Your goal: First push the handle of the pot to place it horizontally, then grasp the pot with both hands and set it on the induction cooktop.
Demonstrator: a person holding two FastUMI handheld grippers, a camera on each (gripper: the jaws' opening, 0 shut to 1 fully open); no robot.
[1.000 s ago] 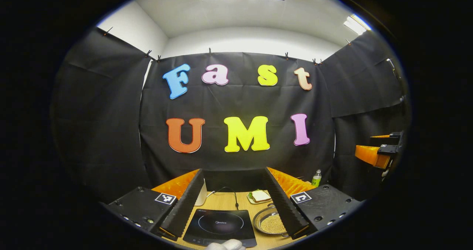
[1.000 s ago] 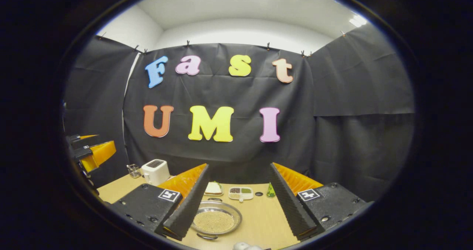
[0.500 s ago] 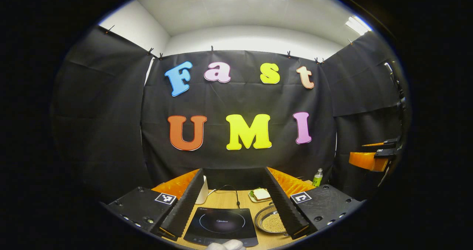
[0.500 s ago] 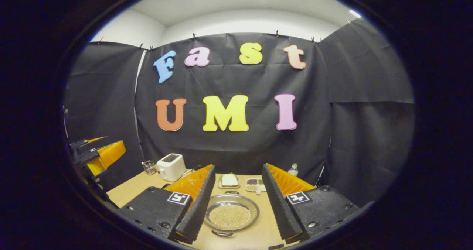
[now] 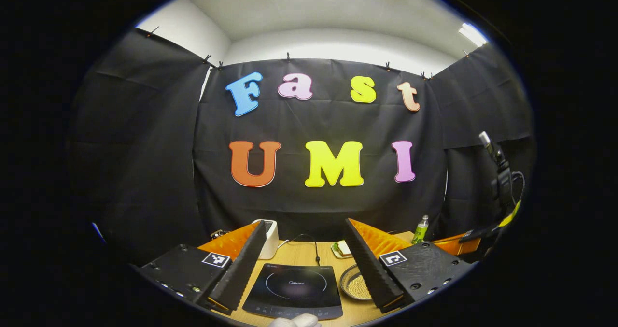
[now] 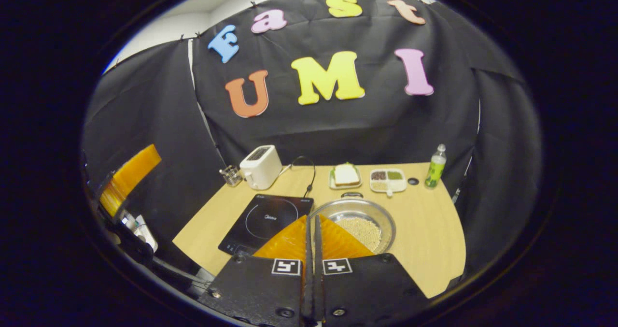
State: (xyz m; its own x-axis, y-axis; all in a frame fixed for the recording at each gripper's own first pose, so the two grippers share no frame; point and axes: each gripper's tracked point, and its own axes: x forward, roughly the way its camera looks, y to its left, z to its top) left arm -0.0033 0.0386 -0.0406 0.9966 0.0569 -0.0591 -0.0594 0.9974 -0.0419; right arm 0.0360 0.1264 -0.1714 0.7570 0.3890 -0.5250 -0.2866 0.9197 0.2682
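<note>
- Surface and room: a light wooden table point(image 6: 434, 240) stands in a booth hung with black cloth, under white ceiling lights.
- Table contents, right gripper view: toaster point(image 6: 260, 166) at upper left; induction cooktop point(image 6: 266, 220) at centre left; sandwich plate point(image 6: 345, 176), divided snack tray point(image 6: 387, 180) and green bottle point(image 6: 436, 166) along the far edge.
- Pot point(image 6: 357, 223): a shallow metal pan of pale grains, just right of the cooktop, one handle toward the far edge.
- Change from the earlier frame: the right gripper point(image 6: 312, 225) has tilted down toward the table and its fingers have come together, holding nothing.
- Relation: its fingertips lie over the gap between cooktop and pot; contact cannot be told.
- Left gripper point(image 5: 304, 233): fingers spread wide, empty, framing the cooktop point(image 5: 294, 291); the pot point(image 5: 356, 283) sits beside its right finger.
</note>
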